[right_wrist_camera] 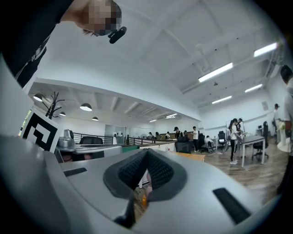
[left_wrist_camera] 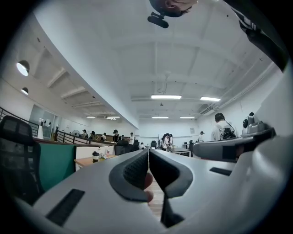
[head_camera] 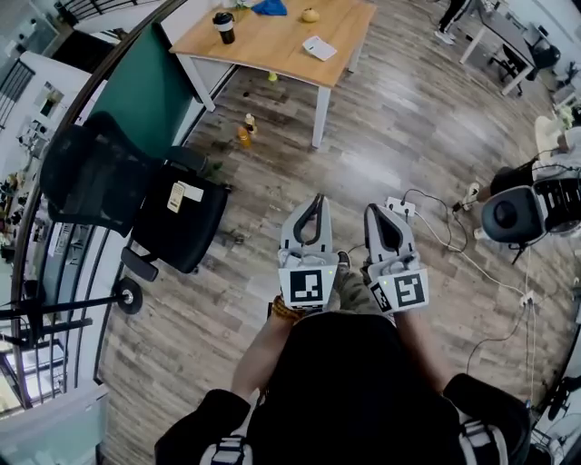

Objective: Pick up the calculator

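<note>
Left gripper (head_camera: 317, 202) and right gripper (head_camera: 374, 211) side by side, jaws together, empty; table (head_camera: 272, 50) at 12 o'clock.

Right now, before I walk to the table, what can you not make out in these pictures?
- Head view: flat pale object on the table, too small to confirm as the calculator.
- Head view: blue item, cut off by the top edge.
- Left gripper view: the shut left gripper hides most of the table.
- Right gripper view: the shut right gripper does the same.
</note>
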Demonstrator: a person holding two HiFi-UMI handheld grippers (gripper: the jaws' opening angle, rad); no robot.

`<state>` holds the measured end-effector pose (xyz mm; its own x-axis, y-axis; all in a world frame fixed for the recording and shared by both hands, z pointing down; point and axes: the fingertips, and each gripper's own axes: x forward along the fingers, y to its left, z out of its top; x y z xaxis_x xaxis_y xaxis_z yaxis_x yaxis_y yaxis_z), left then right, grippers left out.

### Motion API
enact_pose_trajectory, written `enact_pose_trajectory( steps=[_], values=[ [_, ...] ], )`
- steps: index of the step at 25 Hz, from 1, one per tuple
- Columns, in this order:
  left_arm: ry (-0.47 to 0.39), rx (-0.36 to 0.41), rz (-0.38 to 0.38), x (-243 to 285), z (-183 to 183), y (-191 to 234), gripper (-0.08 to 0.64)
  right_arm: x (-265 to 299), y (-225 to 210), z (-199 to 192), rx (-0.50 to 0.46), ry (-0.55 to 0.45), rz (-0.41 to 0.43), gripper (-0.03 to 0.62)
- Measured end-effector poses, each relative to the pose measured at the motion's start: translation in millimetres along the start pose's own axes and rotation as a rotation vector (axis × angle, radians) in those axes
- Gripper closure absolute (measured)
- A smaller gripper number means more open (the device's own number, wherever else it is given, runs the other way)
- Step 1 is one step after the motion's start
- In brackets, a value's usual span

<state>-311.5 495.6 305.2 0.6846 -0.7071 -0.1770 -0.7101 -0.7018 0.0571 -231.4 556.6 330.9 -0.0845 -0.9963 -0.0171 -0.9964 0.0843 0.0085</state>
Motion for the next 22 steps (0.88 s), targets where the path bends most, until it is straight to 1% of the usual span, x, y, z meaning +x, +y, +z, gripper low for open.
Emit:
enact_pose_trajectory(
  steps=[6, 11, 14, 22],
  values=[
    [0.023, 0.038, 0.018, 12, -7, -6, 0.534, 12, -15, -17, 0.022, 0.02, 0.04, 0.586],
    [0.045, 0.074, 0.045, 41, -11, -7, 0.534, 35, -39, -21, 0.043, 0.024, 0.092, 0.586],
    [0.06, 0.096, 0.051, 67, -19, -14, 0.534, 47, -63, -25, 0.057, 0.022, 0.12, 0.586],
    [0.111, 0.129, 0.036, 131, -42, -55, 0.534, 68, -137, -39, 0.096, 0.027, 0.145, 0.586]
  ],
)
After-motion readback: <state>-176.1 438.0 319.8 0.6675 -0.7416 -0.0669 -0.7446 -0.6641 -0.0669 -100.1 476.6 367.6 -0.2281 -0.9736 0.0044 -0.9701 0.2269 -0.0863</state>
